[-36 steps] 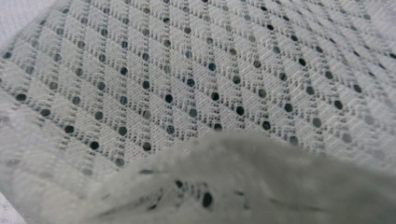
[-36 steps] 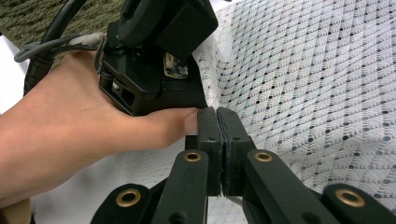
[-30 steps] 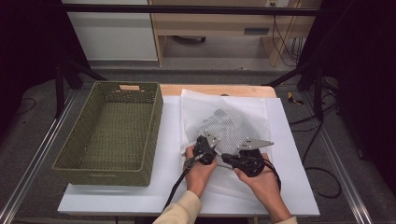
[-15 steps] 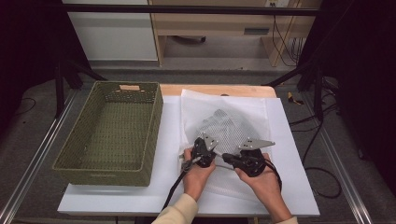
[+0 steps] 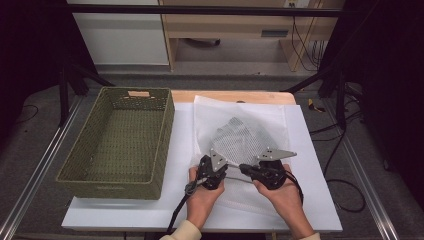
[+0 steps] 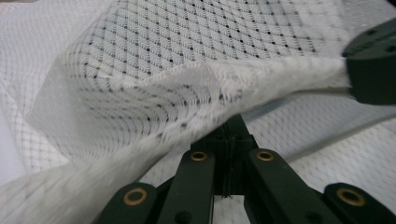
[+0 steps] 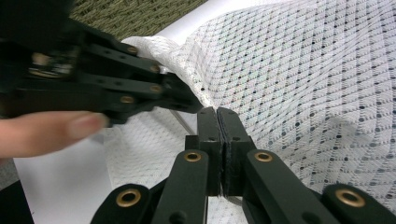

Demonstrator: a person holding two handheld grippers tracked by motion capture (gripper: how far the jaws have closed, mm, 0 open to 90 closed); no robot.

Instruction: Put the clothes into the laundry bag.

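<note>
The white mesh bag [image 5: 240, 137] lay on the white board [image 5: 310, 150] at about 3 o'clock from the green woven basket [image 5: 120, 140], its near edge lifted between the two hands. The left gripper [image 5: 212, 167] was clenched on that edge at about 7 o'clock of the bag, and the right gripper [image 5: 250, 171] was clamped on the same hem at about 5 o'clock. To do this step well, I judged both pinches should stay firm and level, the hem taut between them, so the limp mesh would not slip or bunch.
</note>
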